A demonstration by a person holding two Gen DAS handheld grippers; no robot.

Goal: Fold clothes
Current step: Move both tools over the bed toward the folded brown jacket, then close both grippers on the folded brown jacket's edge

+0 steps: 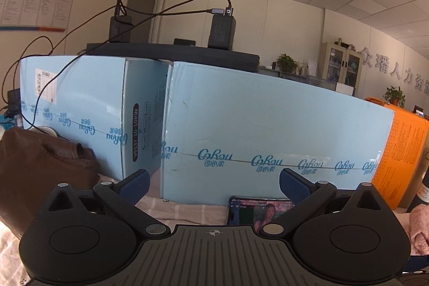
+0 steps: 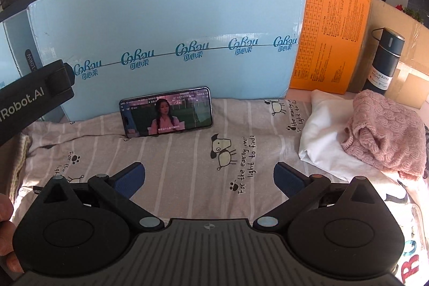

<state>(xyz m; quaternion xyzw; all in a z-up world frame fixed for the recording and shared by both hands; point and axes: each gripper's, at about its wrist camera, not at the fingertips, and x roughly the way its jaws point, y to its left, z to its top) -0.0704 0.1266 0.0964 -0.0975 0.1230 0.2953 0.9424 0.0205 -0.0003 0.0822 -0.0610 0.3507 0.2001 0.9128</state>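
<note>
Presently, both claws are held with the jaws wide apart and nothing between them. The right claw (image 2: 209,178) is poised above a striped cloth printed with cartoon dogs (image 2: 187,152), which is spread over the desk directly ahead of and beneath it. To the right of this claw, a pink knitted sweater (image 2: 386,136) is seen bunched on top of a white garment (image 2: 321,141); whether that pile has been folded or awaits folding cannot be settled. The left claw (image 1: 214,186) is aimed higher, at the light blue cartons (image 1: 268,119); a brown leather garment (image 1: 40,165) lies crumpled to its left. A phone (image 2: 166,111) is propped against the cartons, straight ahead of the right claw. For a clean fold, a garment should be pinched at two matching edge points, one per claw, with a single layer taken in each grip. The fabric should be lifted evenly and laid flat. The phone should be kept clear of any swept cloth. The knit is judged likely to stretch and sag.
</note>
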